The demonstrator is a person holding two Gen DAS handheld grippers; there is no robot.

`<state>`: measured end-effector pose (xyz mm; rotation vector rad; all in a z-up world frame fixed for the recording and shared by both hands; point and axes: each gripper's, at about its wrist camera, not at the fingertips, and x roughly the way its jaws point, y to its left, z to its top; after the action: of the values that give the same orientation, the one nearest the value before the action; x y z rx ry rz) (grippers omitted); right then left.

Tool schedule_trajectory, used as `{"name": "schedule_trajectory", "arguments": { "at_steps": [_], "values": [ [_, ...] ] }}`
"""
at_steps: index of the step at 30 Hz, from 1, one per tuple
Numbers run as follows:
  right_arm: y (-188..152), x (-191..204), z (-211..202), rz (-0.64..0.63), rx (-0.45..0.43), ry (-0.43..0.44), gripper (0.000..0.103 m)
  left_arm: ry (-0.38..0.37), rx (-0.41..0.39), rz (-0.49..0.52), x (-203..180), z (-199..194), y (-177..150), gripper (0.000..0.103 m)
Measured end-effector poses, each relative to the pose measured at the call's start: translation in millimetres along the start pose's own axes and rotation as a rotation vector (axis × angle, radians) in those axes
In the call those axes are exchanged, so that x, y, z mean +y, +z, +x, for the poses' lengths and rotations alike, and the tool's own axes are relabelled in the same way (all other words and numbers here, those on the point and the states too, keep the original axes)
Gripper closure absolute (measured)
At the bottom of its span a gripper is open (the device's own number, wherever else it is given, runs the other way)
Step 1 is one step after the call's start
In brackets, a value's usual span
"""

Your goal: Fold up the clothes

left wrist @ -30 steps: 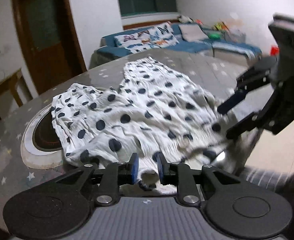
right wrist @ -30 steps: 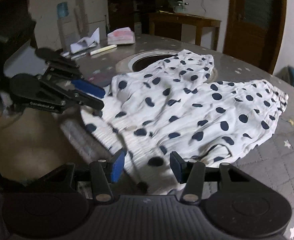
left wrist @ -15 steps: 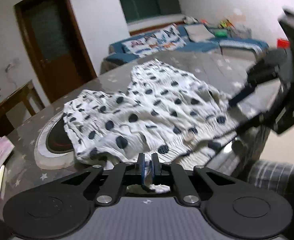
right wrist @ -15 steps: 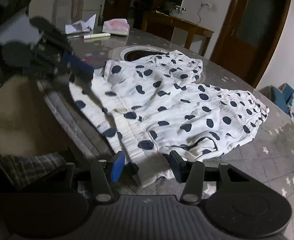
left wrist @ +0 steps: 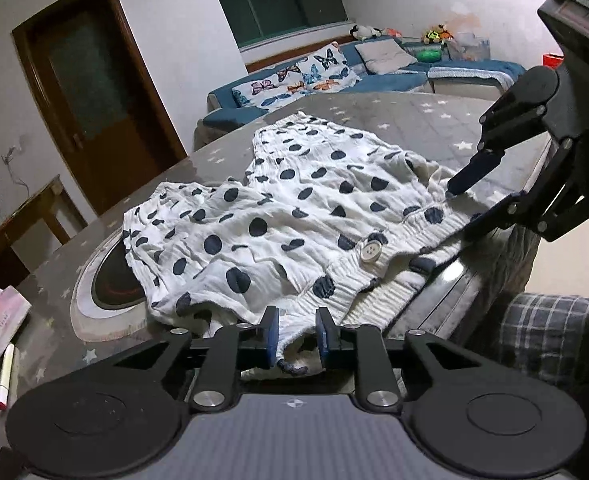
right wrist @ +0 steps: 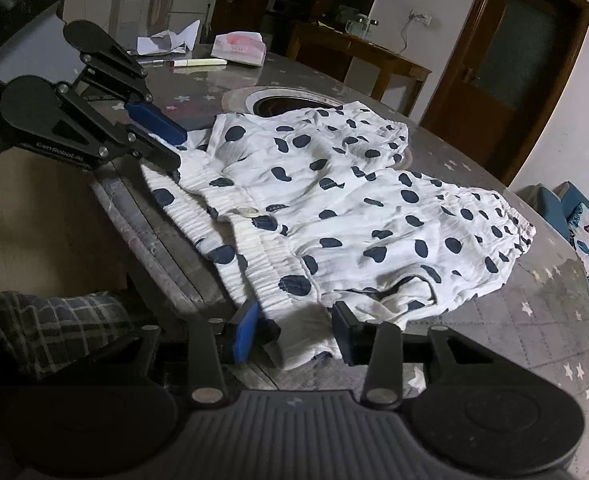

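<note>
White shorts with dark blue dots [left wrist: 294, 216] lie flat on the grey star-patterned table [left wrist: 434, 120], waistband at the near edge, a large button [left wrist: 370, 252] on it. They also show in the right wrist view [right wrist: 354, 208]. My left gripper [left wrist: 296, 338] is open, its pads either side of one waistband corner. My right gripper [right wrist: 296, 332] is open around the other waistband corner. Each gripper shows in the other's view, the right one [left wrist: 466, 200] and the left one [right wrist: 166, 144], both at the waistband ends.
A round inset burner [left wrist: 106, 280] lies partly under the shorts. A tissue pack [right wrist: 238, 48], pens [right wrist: 200, 63] and paper [right wrist: 166, 40] sit at the table's far side. A plaid-clad leg [right wrist: 54, 320] is below the table edge. Sofa [left wrist: 334, 76] and door [left wrist: 94, 80] stand beyond.
My left gripper shut on the waistband corner half a second ago and has now opened. The shorts were pulled a little toward the near edge and lie flatter. The right gripper stayed open.
</note>
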<state>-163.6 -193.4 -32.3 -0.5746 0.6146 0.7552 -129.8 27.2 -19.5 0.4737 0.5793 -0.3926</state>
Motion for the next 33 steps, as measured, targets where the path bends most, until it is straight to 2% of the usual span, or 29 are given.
{"name": "schedule_trajectory", "arguments": {
  "at_steps": [4, 5, 7, 16, 23, 27, 30, 33],
  "values": [
    [0, 0, -2, 0.009, -0.002, 0.008, 0.082, 0.002, -0.001, 0.025, -3, 2, -2, 0.08],
    [0, -1, -3, 0.012, -0.004, 0.008, 0.084, 0.002, -0.002, 0.032, -4, 2, -2, 0.085],
    [2, -3, -5, 0.031, -0.014, 0.014, 0.096, 0.004, -0.008, 0.033, -5, 2, -3, 0.094],
    [10, -15, -36, 0.079, -0.088, 0.001, 0.102, 0.062, -0.154, -0.114, 7, -39, 5, 0.098],
    [1, -10, -39, 0.063, -0.063, 0.055, 0.101, 0.05, -0.109, -0.123, 2, -39, -3, 0.098],
    [10, -13, -38, 0.068, -0.084, 0.069, 0.09, 0.04, -0.074, -0.125, 0, -36, -8, 0.098],
    [19, -18, -32, 0.068, -0.107, 0.068, 0.072, 0.032, -0.047, -0.127, -1, -34, -12, 0.097],
    [24, -23, -15, 0.097, -0.107, 0.077, 0.07, 0.018, -0.029, -0.134, -2, -31, -15, 0.097]
  ]
}}
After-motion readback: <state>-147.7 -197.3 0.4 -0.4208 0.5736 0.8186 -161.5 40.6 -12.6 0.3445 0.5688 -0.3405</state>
